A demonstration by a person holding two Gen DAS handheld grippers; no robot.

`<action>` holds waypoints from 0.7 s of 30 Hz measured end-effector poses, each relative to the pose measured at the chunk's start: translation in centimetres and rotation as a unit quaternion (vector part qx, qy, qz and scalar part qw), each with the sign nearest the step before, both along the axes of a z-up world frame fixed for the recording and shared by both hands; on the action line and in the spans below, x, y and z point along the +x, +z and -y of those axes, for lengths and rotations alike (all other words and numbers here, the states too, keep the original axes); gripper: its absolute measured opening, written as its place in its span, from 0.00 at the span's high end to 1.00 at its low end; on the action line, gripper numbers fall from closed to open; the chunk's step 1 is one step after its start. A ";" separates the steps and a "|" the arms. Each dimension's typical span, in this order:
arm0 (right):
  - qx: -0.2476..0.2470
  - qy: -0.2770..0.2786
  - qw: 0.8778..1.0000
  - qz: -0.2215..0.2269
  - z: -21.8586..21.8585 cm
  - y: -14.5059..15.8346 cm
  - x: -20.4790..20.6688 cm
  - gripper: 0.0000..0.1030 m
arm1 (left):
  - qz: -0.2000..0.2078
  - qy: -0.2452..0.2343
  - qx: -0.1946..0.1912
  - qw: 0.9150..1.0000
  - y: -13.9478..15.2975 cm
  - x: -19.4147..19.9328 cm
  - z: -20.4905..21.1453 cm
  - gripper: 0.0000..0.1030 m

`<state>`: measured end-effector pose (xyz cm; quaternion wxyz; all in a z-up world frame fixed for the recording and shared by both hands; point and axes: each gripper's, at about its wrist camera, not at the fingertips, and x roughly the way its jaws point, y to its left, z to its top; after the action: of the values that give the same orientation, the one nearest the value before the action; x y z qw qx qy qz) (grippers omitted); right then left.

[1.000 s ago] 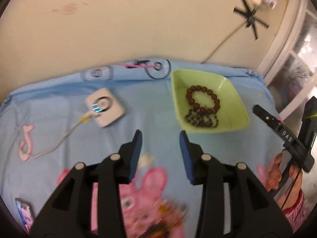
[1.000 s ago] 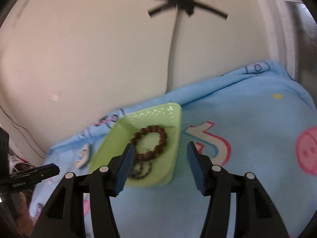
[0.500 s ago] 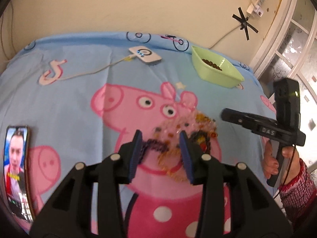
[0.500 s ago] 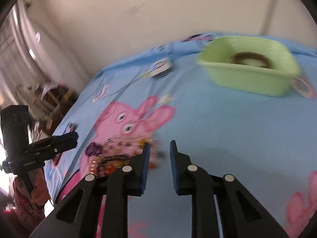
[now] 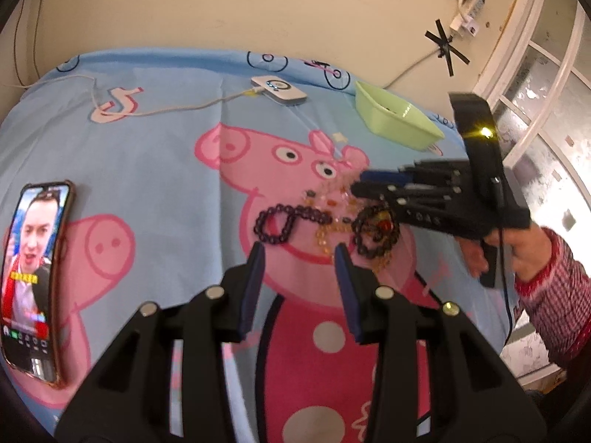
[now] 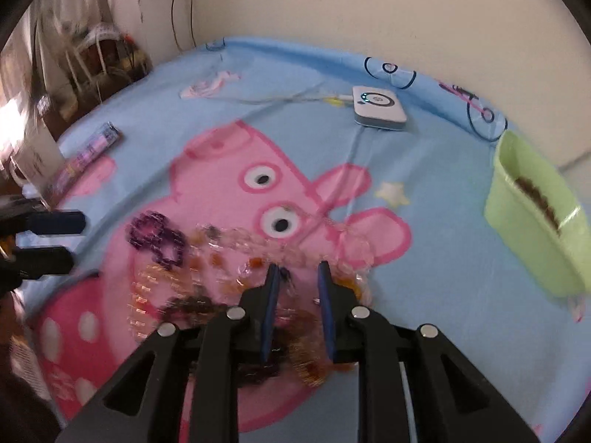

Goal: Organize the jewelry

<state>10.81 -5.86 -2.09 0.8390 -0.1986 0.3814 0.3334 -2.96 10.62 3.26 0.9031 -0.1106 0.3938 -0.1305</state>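
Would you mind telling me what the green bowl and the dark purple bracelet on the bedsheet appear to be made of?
The light green square bowl looks like moulded plastic: uniform colour, thin walls, a soft sheen on its rim. The dark purple beaded bracelet is a loop of round glossy beads, perhaps polished stone or glass; the view leaves that open.

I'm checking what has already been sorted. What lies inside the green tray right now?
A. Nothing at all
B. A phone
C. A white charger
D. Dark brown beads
D: in the right wrist view a strip of dark brown beads shows inside the green tray, while the phone and white charger lie on the blanket outside it.
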 end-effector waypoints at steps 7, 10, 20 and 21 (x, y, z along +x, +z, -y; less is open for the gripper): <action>0.029 -0.018 0.999 -0.032 0.3 0.1 2.5 1.00 | 0.001 -0.007 -0.012 1.000 0.0 0.6 0.6 0.64; 0.062 -0.032 0.996 -0.055 0.8 0.6 3.1 1.00 | 0.004 -0.008 -0.006 1.000 0.5 1.2 1.0 0.64; 0.175 -0.105 0.975 -0.089 7.1 2.0 5.9 0.98 | -0.037 -0.033 0.057 0.997 0.9 9.9 3.9 0.64; 0.178 -0.107 0.973 -0.102 7.5 1.6 6.0 0.92 | -0.045 -0.033 0.067 0.996 0.5 10.9 4.3 0.64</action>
<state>16.82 -13.36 -0.52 0.8486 0.0312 0.4179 0.3229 7.94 6.31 3.77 0.8854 -0.0424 0.4449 -0.1280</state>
